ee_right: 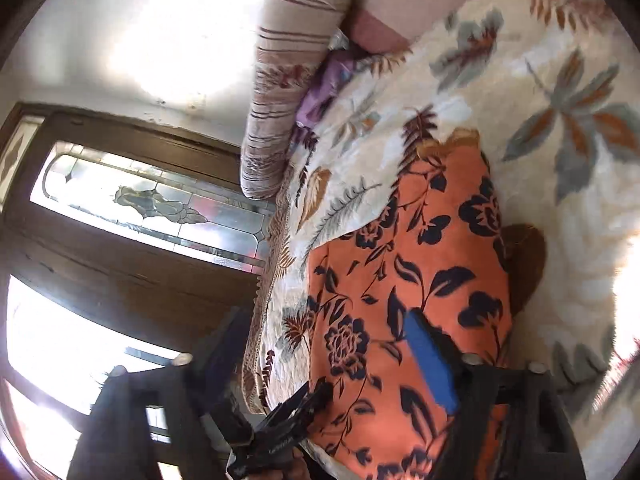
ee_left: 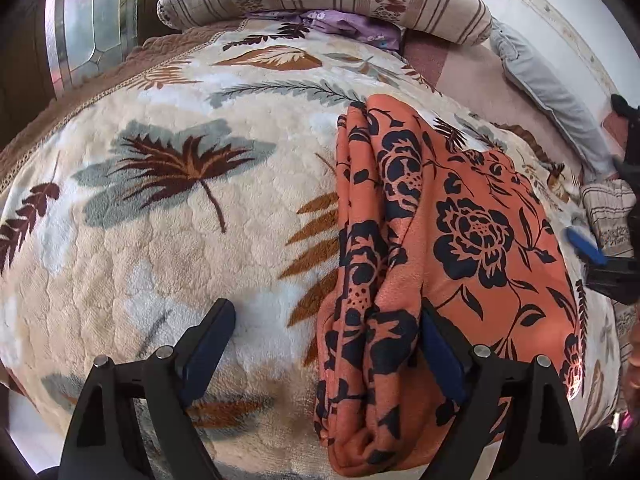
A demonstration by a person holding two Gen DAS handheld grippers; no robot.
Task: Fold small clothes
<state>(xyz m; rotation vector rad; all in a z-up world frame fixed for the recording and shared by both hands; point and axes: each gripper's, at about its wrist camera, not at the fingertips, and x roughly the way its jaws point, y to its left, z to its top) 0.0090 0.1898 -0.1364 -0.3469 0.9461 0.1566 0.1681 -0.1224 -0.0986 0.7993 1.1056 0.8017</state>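
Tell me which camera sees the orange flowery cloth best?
The left wrist view: the orange cloth lies sharp and nearly whole, its folded layers showing along the left edge. The right wrist view shows it tilted and blurry, partly hidden behind the right gripper.

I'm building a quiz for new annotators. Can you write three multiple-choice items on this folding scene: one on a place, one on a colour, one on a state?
1. Where does the orange cloth garment with dark floral print lie?
A. on the cream plush blanket with leaf pattern
B. on the floor
C. on a chair

2. What colour are the pads on the fingers of the left gripper?
A. red
B. blue
C. yellow

3. How do the left gripper's jaws stand?
A. shut on the garment
B. shut on the blanket
C. open, with the garment's folded edge between them

Answers: 1 A, blanket shows all around the garment. 2 B, both pads are blue. 3 C, a wide gap separates the fingers.
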